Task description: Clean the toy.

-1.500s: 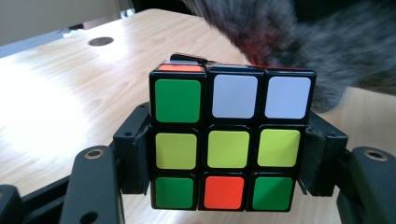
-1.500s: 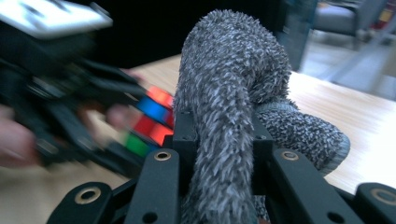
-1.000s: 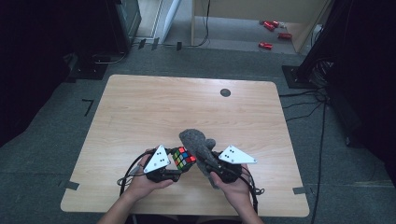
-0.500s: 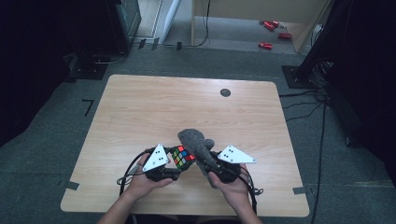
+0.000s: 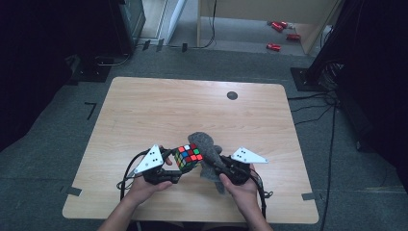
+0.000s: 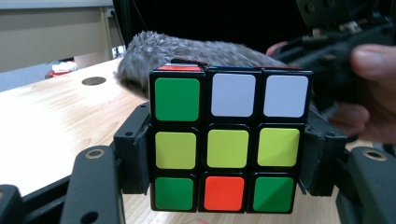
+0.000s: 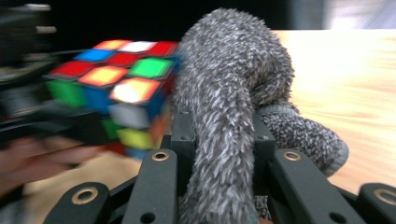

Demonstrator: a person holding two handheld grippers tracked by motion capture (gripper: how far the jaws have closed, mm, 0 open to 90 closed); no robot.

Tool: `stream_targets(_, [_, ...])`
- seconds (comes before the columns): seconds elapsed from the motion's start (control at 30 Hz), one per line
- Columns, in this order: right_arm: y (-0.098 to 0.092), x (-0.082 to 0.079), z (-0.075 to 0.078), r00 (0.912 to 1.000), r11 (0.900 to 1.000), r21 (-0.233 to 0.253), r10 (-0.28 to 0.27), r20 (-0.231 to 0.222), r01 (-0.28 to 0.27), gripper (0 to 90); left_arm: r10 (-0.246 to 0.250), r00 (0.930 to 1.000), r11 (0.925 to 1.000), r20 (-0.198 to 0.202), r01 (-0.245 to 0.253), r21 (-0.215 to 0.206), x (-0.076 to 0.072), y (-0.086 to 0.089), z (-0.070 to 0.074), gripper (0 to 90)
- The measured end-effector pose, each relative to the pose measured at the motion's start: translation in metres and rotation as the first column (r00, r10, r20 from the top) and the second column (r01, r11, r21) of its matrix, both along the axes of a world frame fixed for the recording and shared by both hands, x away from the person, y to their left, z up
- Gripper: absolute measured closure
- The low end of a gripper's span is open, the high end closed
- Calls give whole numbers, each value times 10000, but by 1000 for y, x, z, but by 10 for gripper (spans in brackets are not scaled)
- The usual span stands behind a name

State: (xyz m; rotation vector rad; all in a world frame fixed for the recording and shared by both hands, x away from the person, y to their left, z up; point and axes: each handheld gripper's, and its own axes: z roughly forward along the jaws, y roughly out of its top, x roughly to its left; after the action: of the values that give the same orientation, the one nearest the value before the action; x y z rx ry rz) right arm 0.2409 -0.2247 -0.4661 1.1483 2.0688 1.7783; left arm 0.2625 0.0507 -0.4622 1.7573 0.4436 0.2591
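My left gripper [image 5: 177, 163] is shut on a Rubik's cube [image 5: 188, 155], held above the front middle of the wooden table [image 5: 144, 110]. In the left gripper view the cube [image 6: 229, 142] sits clamped between both jaws, showing green, white, yellow and orange stickers. My right gripper [image 5: 219, 166] is shut on a grey fuzzy cloth [image 5: 206, 147], which presses against the cube's right side. In the right gripper view the cloth [image 7: 224, 116] hangs between the jaws, and the cube [image 7: 116, 88] is blurred at the left.
A small dark round hole [image 5: 232, 95] marks the table's far side. Black equipment stands on the floor at the back left and right, with red objects [image 5: 274, 46] on the floor beyond. Cables trail off the table's right side.
The two grippers have stayed close together; the cube and cloth have shifted only slightly, with the cloth rubbing against the cube.
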Motion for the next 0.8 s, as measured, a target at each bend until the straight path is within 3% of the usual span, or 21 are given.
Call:
stream_targets(0.17, [9, 1, -9, 9958, 9944, -536, 897, -206, -907, 721, 22, 9997, 9991, -229, -32, -423, 3, 7, 3, 341])
stream_targets(0.3, [5, -4, 4, 9940, 9950, -434, 930, 583, -905, 718, 29, 9998, 9994, -206, -36, -350, 4, 10, 2, 341])
stream_targets(0.37, [2, -7, 11, 9884, 9949, -464, 948, 1187, -898, 716, 29, 9997, 9993, -224, -37, -370, 5, 11, 3, 341])
stream_targets(0.43, [3, -8, 10, 9833, 9922, -719, 1115, 1436, -1020, 711, 54, 9996, 9992, -275, -64, -386, 6, 12, 3, 341])
stream_targets(0.5, [8, -7, 4, 9817, 9860, -1108, 1390, 1302, -1249, 709, 26, 9993, 9987, -381, -45, -508, 6, 13, 3, 341])
stream_targets(0.57, [15, -6, -5, 9779, 9700, -1856, 1788, 1082, -1568, 706, -94, 9986, 9969, -517, 53, -788, 7, 15, 4, 341])
stream_targets(0.63, [22, -9, -9, 9742, 9573, -2376, 1954, 1128, -1645, 700, -47, 9986, 9970, -525, 6, -777, 8, 16, 4, 341])
stream_targets(0.7, [22, -10, -6, 9733, 9585, -2435, 1849, 1361, -1480, 698, 38, 9985, 9975, -551, -77, -701, 9, 17, 3, 341])
stream_targets(0.8, [16, -12, 3, 9699, 9727, -2012, 1540, 1885, -1153, 698, 155, 9977, 9978, -659, -197, -639, 12, 18, 0, 341])
